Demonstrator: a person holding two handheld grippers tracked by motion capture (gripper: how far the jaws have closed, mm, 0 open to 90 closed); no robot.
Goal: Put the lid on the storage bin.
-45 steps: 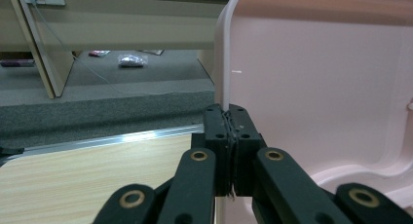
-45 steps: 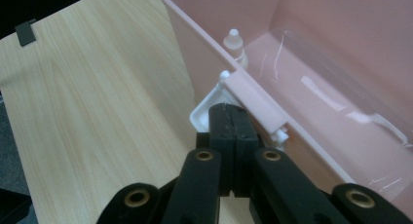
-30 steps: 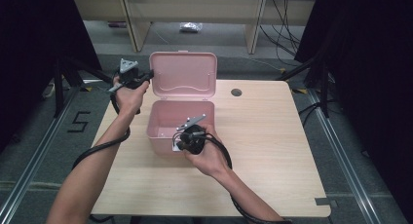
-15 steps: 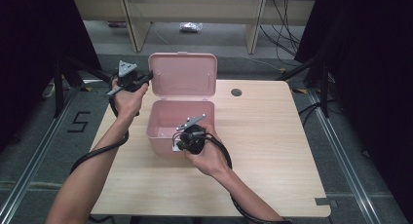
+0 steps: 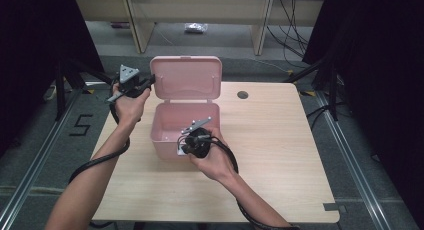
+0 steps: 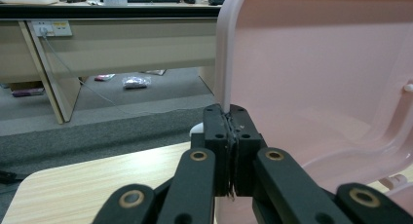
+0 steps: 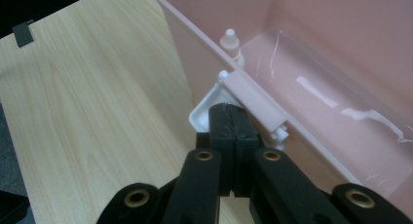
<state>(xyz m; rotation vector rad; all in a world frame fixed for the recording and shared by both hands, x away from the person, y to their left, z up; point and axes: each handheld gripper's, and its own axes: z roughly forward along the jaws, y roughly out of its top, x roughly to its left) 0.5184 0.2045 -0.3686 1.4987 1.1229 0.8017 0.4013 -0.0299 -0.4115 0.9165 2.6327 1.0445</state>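
Observation:
A pink plastic box (image 5: 159,132) stands on the wooden table (image 5: 280,155) with its lid (image 5: 186,77) raised upright at the back. My left gripper (image 5: 149,82) is at the lid's left edge. In the left gripper view the left gripper (image 6: 229,114) is shut on the lid's rim (image 6: 221,63). My right gripper (image 5: 183,148) is at the box's front wall. Seen in the right gripper view, the right gripper (image 7: 233,112) is shut on the white latch (image 7: 204,114) below the box's rim (image 7: 195,39). A small white dropper bottle (image 7: 230,43) stands inside the box.
A round cable hole (image 5: 243,95) lies in the table behind and right of the box. Wooden desk legs (image 5: 137,20) and a bagged item (image 5: 194,27) on the floor are beyond the table's far edge. Black cables trail from both grippers.

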